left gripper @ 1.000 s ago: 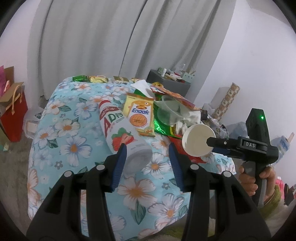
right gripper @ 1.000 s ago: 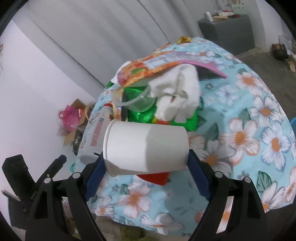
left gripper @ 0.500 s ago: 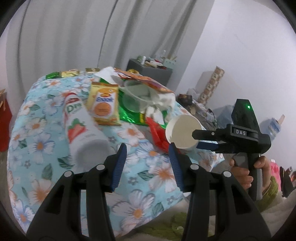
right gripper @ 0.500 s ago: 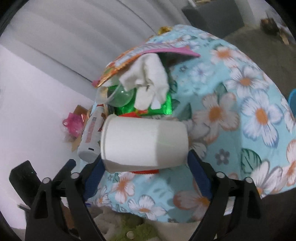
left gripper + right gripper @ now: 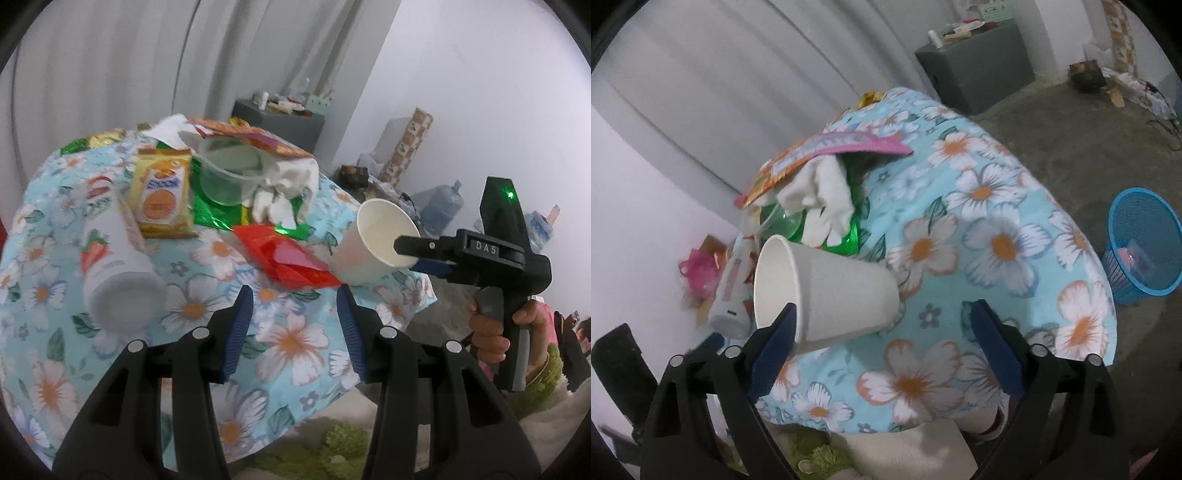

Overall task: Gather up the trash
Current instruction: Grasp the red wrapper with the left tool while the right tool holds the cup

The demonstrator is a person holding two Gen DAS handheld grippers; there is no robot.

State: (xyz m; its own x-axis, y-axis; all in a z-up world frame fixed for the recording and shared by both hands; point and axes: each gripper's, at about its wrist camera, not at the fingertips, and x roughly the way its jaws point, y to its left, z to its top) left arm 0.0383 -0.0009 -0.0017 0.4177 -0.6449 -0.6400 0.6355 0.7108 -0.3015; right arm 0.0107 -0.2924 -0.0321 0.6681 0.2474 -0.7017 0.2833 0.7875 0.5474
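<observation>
as r jaws close: cup between

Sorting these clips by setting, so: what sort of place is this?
Probably a lived-in room of a home. A table under a floral cloth holds snack wrappers and a paper cup, grey curtains hang behind it, and a blue waste basket stands on the bare floor.

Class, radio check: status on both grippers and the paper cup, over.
Left gripper open, empty. Right gripper jaws closing, paper cup tilted between them, touching one jaw only. Blue bin on floor beyond table edge, path clear.
</observation>
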